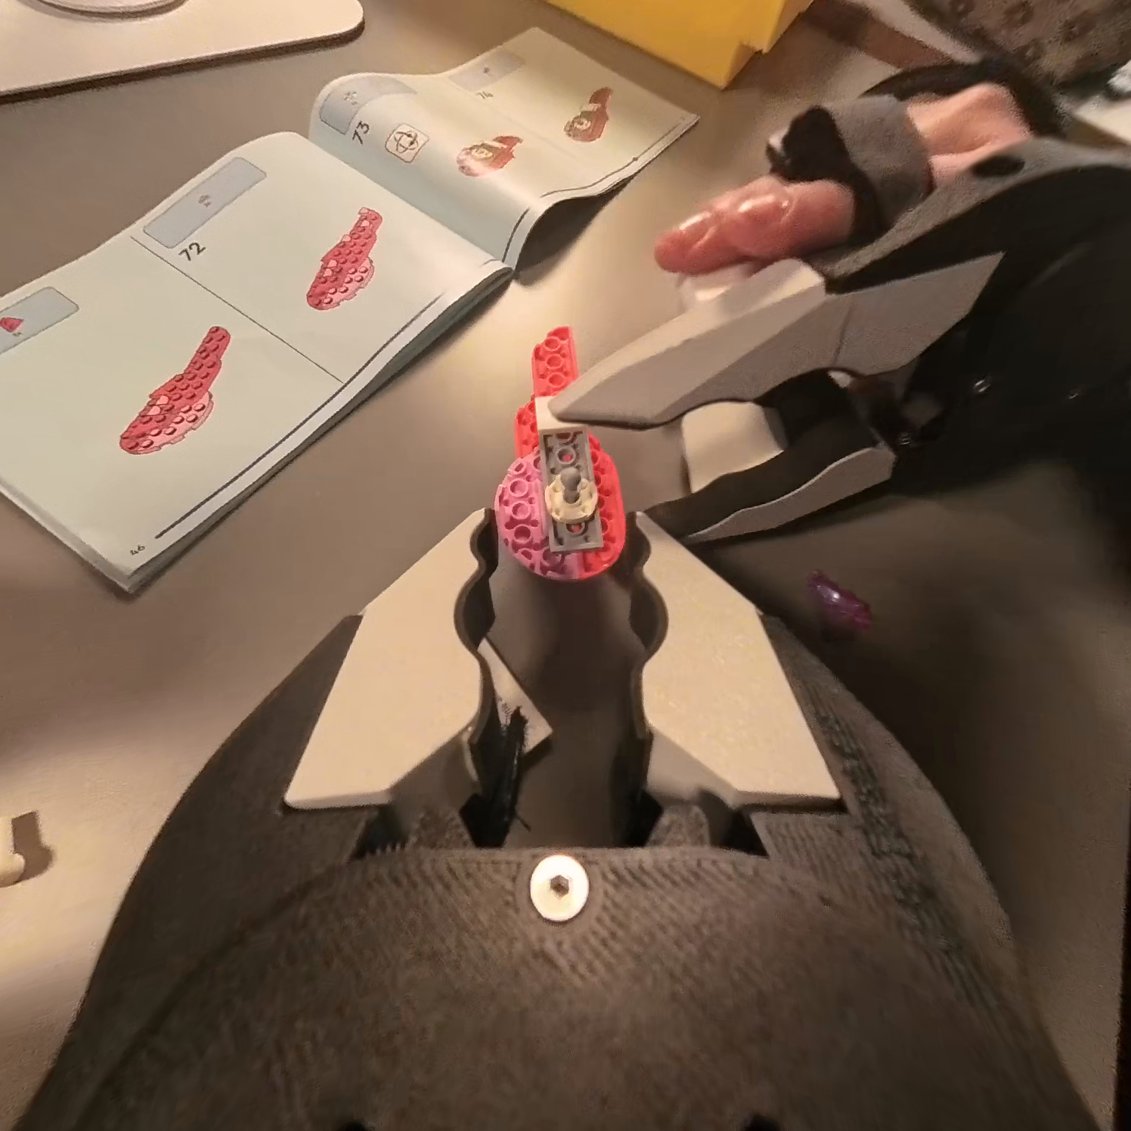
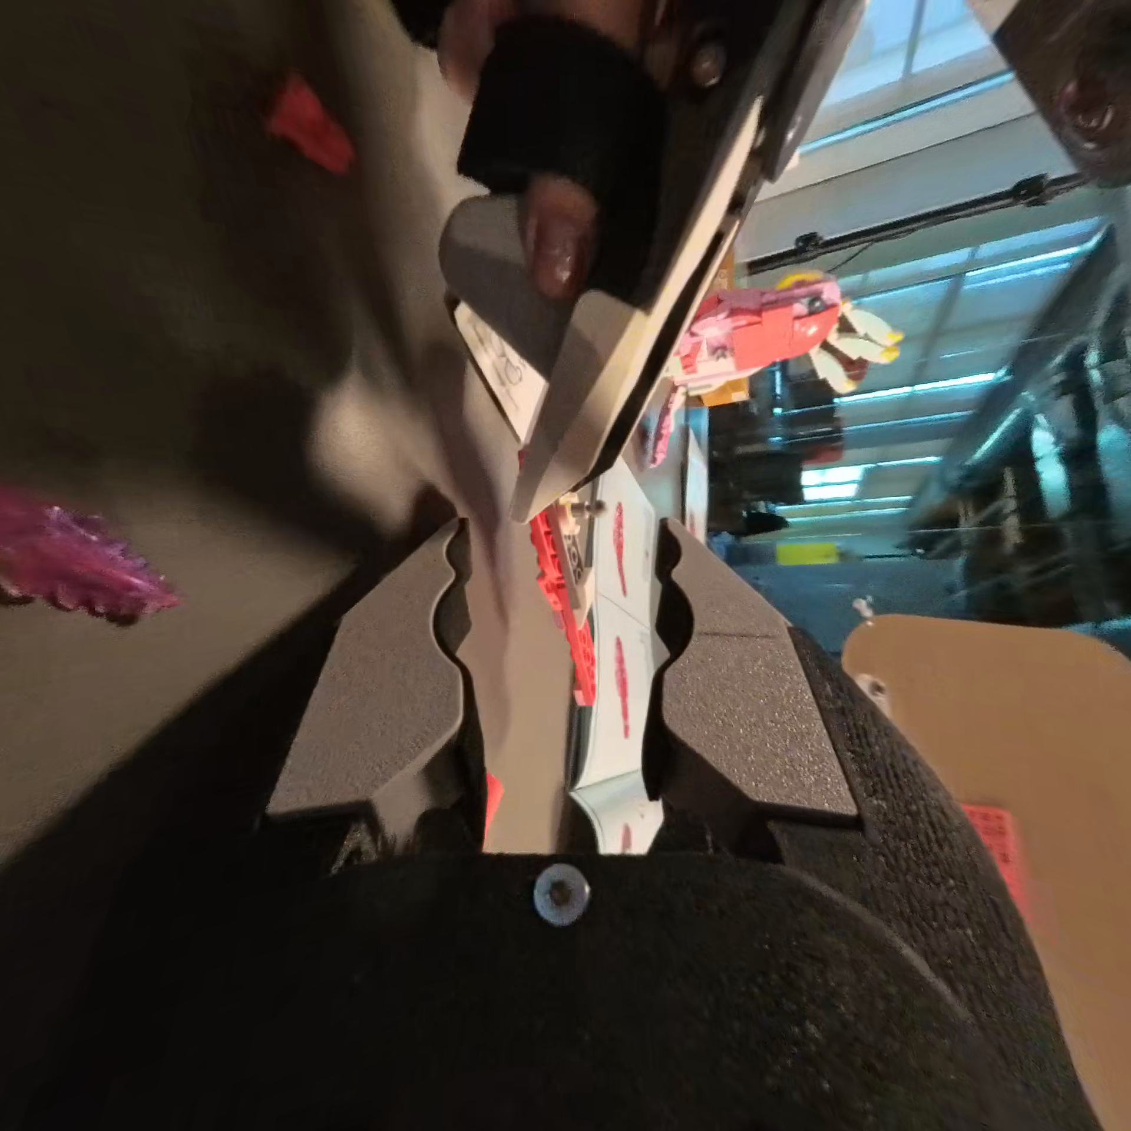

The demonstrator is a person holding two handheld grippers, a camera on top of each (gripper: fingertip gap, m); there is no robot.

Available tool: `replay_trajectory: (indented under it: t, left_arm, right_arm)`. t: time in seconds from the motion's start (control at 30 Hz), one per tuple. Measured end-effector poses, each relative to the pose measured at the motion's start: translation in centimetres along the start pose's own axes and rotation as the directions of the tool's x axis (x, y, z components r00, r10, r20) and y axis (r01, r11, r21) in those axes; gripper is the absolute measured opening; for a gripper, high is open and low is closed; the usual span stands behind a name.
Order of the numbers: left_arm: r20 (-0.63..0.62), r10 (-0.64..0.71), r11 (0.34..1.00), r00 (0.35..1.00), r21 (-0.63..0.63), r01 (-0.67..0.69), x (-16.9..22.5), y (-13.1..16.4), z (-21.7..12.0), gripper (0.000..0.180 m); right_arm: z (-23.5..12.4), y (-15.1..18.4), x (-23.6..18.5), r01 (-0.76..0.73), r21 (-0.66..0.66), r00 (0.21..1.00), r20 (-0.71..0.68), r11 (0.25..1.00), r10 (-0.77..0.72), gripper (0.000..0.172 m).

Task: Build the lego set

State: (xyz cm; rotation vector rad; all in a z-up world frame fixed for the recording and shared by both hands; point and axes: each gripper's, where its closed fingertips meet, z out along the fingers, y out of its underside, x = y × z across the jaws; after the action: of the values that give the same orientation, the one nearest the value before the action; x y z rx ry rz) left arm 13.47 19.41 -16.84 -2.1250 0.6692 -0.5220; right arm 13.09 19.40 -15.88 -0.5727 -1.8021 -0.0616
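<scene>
My left gripper (image 1: 560,526) is shut on a red and pink brick assembly (image 1: 520,508) and holds it upright above the table, underside toward the camera. A grey plate (image 1: 569,465) with a cream round piece and a grey pin sits on that underside. My right gripper (image 1: 612,465) comes in from the right with its jaws wide apart; its upper fingertip (image 1: 587,404) is at the top end of the grey plate. In the right wrist view the right gripper (image 2: 563,532) is open with the assembly (image 2: 554,575) between its fingers, untouched, and a left gripper finger (image 2: 569,416) shows above.
An open instruction booklet (image 1: 275,294) lies at the left. A yellow box (image 1: 691,30) and a beige mat (image 1: 153,43) are at the back. A purple translucent piece (image 1: 838,603) lies at the right. A built pink and red model (image 2: 771,336) stands farther off.
</scene>
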Motion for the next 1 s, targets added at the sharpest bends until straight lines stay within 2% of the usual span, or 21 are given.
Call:
replay_trajectory:
  t: [0.2, 0.37, 0.83, 0.9, 0.93, 1.0]
  left_arm:
    - [-0.090, -0.049, 0.998, 0.995, 0.023, 0.052, 1.0, -0.3, -0.1, 0.041]
    - [-0.099, -0.053, 0.998, 0.994, 0.014, 0.055, 1.2, -0.2, 0.1, 0.041]
    - [-0.105, -0.085, 0.996, 0.991, -0.003, 0.085, 1.0, 0.3, 0.5, 0.040]
    - [-0.100, -0.058, 0.998, 0.993, 0.027, 0.061, 0.9, -0.1, 0.3, 0.041]
    - [-0.084, -0.008, 0.998, 0.996, 0.057, 0.012, 0.9, -0.5, 0.0, 0.040]
    - [0.035, 0.150, 0.985, 0.988, 0.075, -0.152, 0.2, -1.1, -0.5, 0.054]
  right_arm:
    - [0.2, -0.2, 0.2, 0.080, -0.016, 0.996, -0.044, 0.997, -0.081, 0.041]
    - [0.3, -0.3, 0.1, 0.109, -0.030, 0.993, -0.051, 0.994, -0.110, 0.027]
    - [0.8, 0.1, -0.4, 0.164, -0.115, 0.986, -0.004, 0.980, -0.165, 0.024]
    - [0.7, 0.2, -0.1, 0.121, -0.105, 0.992, -0.013, 0.987, -0.123, 0.024]
    - [0.6, 0.2, 0.2, 0.076, -0.094, 0.997, -0.021, 0.993, -0.078, 0.024]
    - [0.5, 0.5, 0.6, -0.030, -0.079, 0.999, -0.014, 0.996, 0.029, 0.024]
